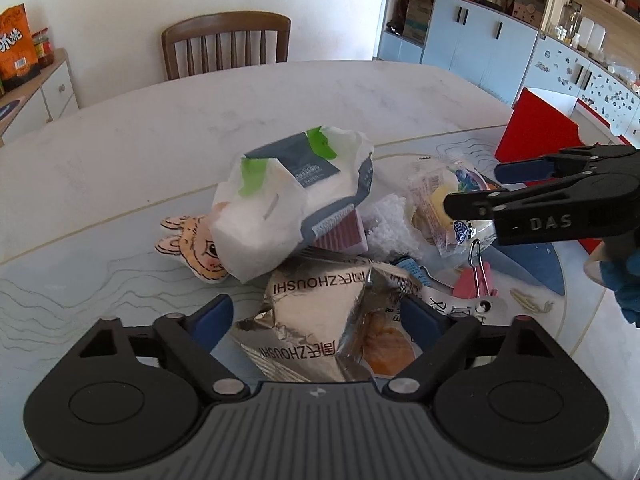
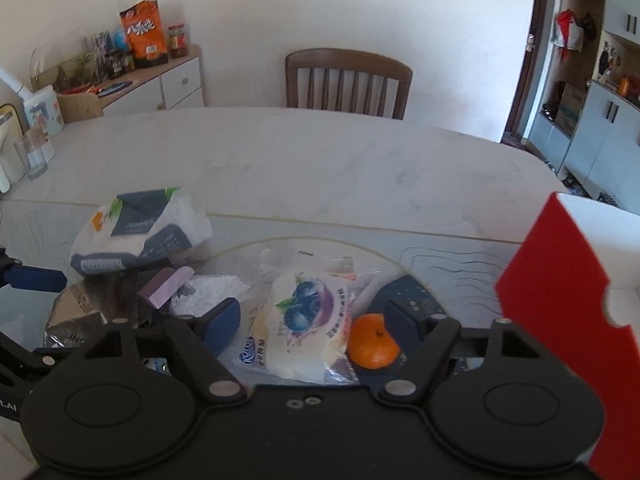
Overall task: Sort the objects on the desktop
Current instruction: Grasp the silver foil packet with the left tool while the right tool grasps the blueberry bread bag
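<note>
Crinkly foil snack bag (image 1: 316,320) sits right between my left gripper (image 1: 316,316) pads, spread wide, not pinching yet. My right gripper (image 2: 314,316), wide too, hovers over the blueberry bread packet (image 2: 300,320), with the mandarin (image 2: 374,346) just beside one finger. Risk I see: slick foil slipping, or dragging that floppy tissue pack (image 1: 296,196) off the pile. Red box (image 2: 560,304) waits at the right.
</note>
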Available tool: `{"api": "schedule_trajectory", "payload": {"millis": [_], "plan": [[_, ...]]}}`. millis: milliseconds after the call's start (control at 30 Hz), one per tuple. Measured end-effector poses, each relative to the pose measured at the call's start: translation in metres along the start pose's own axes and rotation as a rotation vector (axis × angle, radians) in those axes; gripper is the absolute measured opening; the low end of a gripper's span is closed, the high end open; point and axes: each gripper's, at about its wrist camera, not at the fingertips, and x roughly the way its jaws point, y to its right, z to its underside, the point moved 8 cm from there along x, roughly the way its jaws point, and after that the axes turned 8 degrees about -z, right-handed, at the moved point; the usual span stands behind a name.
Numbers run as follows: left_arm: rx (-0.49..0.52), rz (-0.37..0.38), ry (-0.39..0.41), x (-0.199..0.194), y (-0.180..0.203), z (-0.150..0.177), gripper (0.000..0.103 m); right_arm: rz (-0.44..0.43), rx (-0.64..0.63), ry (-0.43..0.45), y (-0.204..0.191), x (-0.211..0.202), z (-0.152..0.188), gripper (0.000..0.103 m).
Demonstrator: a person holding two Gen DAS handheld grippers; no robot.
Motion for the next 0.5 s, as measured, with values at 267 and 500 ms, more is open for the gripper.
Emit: {"api": "schedule_trajectory", "payload": {"millis": [267, 500], "plan": [[0.006, -0.021, 0.0, 0.002, -0.001, -0.001, 0.07, -0.009, -0.015, -0.034, -0.003, 0.015, 0.004, 0.067], [0.014, -0.034, 0.009, 0.0, 0.0, -0.001, 0.06, -0.011, -0.028, -0.041, -0.007, 0.02, 0.004, 0.057]]}}
